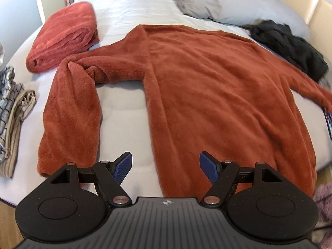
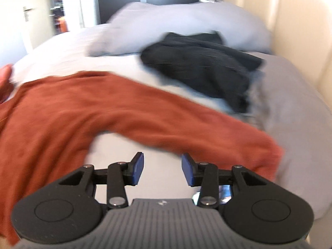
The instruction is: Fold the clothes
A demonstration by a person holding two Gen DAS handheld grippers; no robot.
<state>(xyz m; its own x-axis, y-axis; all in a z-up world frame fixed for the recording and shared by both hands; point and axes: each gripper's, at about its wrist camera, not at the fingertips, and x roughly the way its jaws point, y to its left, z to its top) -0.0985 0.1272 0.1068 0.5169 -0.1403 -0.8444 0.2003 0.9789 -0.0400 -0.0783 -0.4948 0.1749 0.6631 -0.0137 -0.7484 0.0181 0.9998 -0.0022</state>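
Observation:
A rust-orange fleece sweater (image 1: pixel 207 87) lies flat on the white bed (image 1: pixel 124 112), body spread out. Its left sleeve (image 1: pixel 68 114) bends down toward the bed's near edge. The other sleeve (image 2: pixel 186 128) stretches out to the right. My left gripper (image 1: pixel 166 166) hovers open above the sweater's lower hem, nothing between its blue pads. In the blurred right wrist view, my right gripper (image 2: pixel 162 169) stands open over bare sheet just below the right sleeve, holding nothing.
A folded red fleece (image 1: pixel 62 39) sits at the back left. Folded striped clothes (image 1: pixel 12 112) lie at the left edge. A black garment (image 1: pixel 288 45) is heaped at the right near grey pillows (image 1: pixel 217 2). A cream headboard (image 2: pixel 300 31) bounds the right side.

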